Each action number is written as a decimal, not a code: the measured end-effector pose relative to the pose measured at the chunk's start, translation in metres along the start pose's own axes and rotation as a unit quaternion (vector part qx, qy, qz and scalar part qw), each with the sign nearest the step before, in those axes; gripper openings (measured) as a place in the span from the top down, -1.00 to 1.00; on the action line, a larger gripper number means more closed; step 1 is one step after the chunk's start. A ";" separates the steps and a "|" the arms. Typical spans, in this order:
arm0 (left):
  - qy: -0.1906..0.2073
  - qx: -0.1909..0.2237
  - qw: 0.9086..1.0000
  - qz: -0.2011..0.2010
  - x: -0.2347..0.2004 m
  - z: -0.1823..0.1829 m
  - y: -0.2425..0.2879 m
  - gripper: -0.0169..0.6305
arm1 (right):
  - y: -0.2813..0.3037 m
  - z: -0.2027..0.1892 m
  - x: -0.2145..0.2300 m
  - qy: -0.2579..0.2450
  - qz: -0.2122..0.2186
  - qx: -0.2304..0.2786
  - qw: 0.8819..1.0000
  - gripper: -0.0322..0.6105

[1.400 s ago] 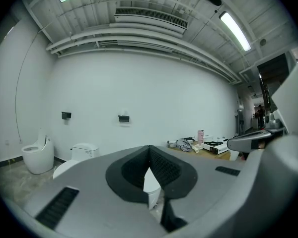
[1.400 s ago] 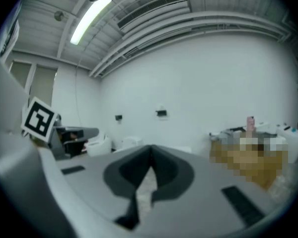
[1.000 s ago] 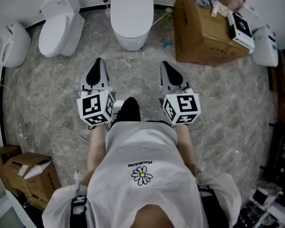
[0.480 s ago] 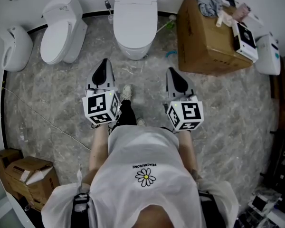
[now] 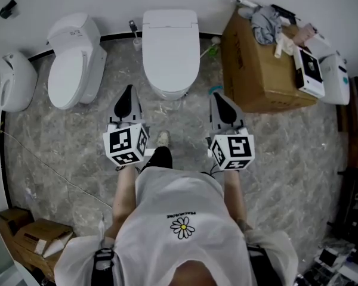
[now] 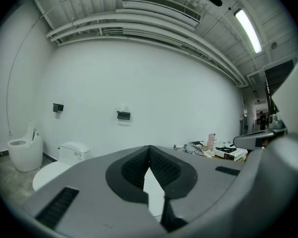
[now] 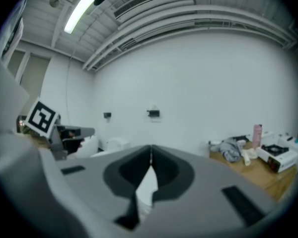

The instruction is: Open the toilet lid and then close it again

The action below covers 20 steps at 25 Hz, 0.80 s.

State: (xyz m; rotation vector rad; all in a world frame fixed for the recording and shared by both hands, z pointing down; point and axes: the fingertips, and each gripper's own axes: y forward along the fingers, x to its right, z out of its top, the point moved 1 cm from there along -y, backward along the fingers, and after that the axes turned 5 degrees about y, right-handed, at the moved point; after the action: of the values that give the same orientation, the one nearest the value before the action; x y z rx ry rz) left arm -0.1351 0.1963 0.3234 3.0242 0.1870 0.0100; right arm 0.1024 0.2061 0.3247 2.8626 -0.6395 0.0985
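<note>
Toilet lid (image 5: 170,46) down, just ahead of left gripper (image 5: 129,88) and right gripper (image 5: 217,96), both shut, empty.
Closed jaws could skid off its smooth rim.

L gripper (image 6: 149,149) fingers pressed tog., nothing betw. White toilet (image 6: 69,155) low left, wall (image 6: 139,78) behind.

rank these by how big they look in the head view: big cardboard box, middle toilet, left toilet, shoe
1. big cardboard box
2. middle toilet and left toilet: they look about alike, so no ranking between them
3. shoe
</note>
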 end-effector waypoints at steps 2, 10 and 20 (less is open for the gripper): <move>0.003 0.000 1.000 -0.006 -0.012 0.007 0.025 0.88 | 0.025 0.010 0.003 -0.005 -0.008 -0.001 1.000 0.80; 0.019 0.022 0.999 -0.027 -0.043 0.046 0.125 0.88 | 0.105 0.056 0.031 0.009 -0.056 0.029 0.998 0.80; 0.022 0.007 0.999 -0.029 -0.014 0.039 0.153 0.88 | 0.139 0.057 0.047 0.019 -0.022 0.030 0.999 0.80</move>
State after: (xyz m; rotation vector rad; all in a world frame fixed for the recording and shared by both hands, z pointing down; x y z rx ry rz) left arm -0.1297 0.0389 0.3018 3.0331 0.2805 0.0699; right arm 0.0863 0.0518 0.3002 2.9224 -0.5768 0.1672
